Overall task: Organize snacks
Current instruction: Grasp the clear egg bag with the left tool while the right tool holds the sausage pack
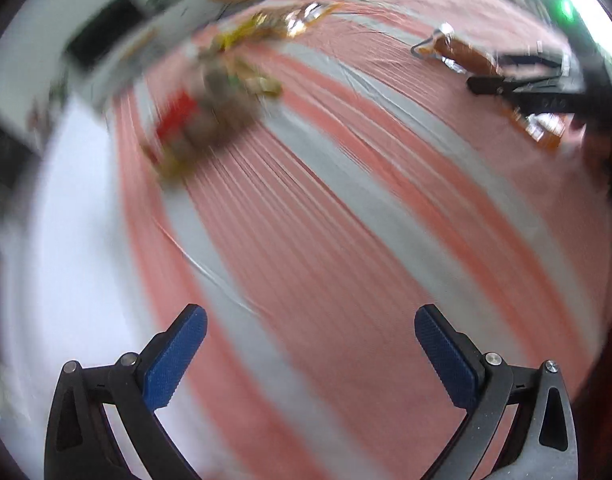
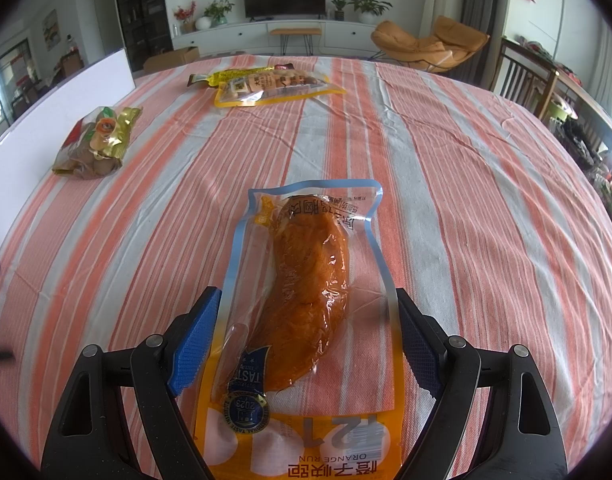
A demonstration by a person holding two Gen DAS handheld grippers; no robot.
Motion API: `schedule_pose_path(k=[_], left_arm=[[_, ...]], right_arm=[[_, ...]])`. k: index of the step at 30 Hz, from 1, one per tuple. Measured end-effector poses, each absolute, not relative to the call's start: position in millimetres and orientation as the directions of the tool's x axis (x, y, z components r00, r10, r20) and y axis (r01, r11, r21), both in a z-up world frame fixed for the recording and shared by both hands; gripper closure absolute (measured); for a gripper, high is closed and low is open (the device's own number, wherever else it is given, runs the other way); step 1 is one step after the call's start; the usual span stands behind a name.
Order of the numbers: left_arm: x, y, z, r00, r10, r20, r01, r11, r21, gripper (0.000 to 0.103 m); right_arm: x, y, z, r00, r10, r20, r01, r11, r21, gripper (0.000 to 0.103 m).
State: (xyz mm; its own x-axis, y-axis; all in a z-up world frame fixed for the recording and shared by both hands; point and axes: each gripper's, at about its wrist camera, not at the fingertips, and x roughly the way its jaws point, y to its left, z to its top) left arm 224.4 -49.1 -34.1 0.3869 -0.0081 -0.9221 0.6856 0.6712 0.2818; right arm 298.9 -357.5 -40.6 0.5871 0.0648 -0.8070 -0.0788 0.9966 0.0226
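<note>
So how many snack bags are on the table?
3. The meat pack lies between the open right gripper's fingers, the gold bag sits far left, and the yellow bag lies at the far edge. Others may be out of view.

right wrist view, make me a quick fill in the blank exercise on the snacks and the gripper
1. The right gripper has its jaws ____ on either side of the chicken pouch.
2. The tablecloth has orange and grey ____.
3. Counting the chicken pouch, ____ snack packs lie on the cloth.
4. The gold pack lies to the ____ of the yellow pack in the picture.

Missing words: open; stripes; three; left
</note>
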Motion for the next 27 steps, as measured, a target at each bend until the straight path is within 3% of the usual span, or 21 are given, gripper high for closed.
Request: schedule_pose_path(k=[3, 9, 13, 16, 19, 20, 24, 27], left_arm=[[258.6, -57.9, -19.9, 0.466, 0.057, -0.883, 0.716, 0.563, 0.414, 0.000], [332.3, -75.9, -22.0, 0.507, 0.046, -0.861, 0.741, 0.488, 0.462, 0.000], [362.9, -84.0, -28.1, 0.494, -0.001, -0.869, 0.754, 0.499, 0.428, 0.001], [381.2, -87.3, -40.9, 0.440, -0.045, -0.897, 0.771, 0.531, 0.352, 0.000], [397.9, -84.6, -55.7, 0.324, -0.066, -0.944, 0.743, 0.636, 0.211, 0.008], [399.7, -78.9, -52.3, 0.326, -0.084, -0.942, 0.704, 0.686, 0.183, 0.014], [382.0, -58.3, -35.9, 0.252, -0.195, -0.948, 0.556, 0.831, -0.023, 0.022], [341.4, -43.0, -33.0, 0.199, -0.181, -0.963, 0.322, 0.940, -0.110, 0.026]], right_arm=[[299.0, -357.8, -40.5, 0.587, 0.063, -0.807, -0.078, 0.997, 0.022, 0.017], [297.5, -358.5, -39.5, 0.588, 0.062, -0.806, -0.076, 0.997, 0.022, 0.017], [297.4, -358.7, -39.4, 0.588, 0.063, -0.806, -0.075, 0.997, 0.023, 0.017], [297.5, -358.7, -39.4, 0.588, 0.062, -0.806, -0.075, 0.997, 0.023, 0.017], [297.5, -358.7, -39.4, 0.588, 0.063, -0.806, -0.075, 0.997, 0.024, 0.017], [297.5, -359.1, -39.2, 0.589, 0.064, -0.806, -0.074, 0.997, 0.025, 0.017], [297.3, -359.9, -39.0, 0.589, 0.067, -0.805, -0.072, 0.997, 0.030, 0.017], [297.4, -358.6, -38.8, 0.589, 0.063, -0.806, -0.068, 0.997, 0.028, 0.017]])
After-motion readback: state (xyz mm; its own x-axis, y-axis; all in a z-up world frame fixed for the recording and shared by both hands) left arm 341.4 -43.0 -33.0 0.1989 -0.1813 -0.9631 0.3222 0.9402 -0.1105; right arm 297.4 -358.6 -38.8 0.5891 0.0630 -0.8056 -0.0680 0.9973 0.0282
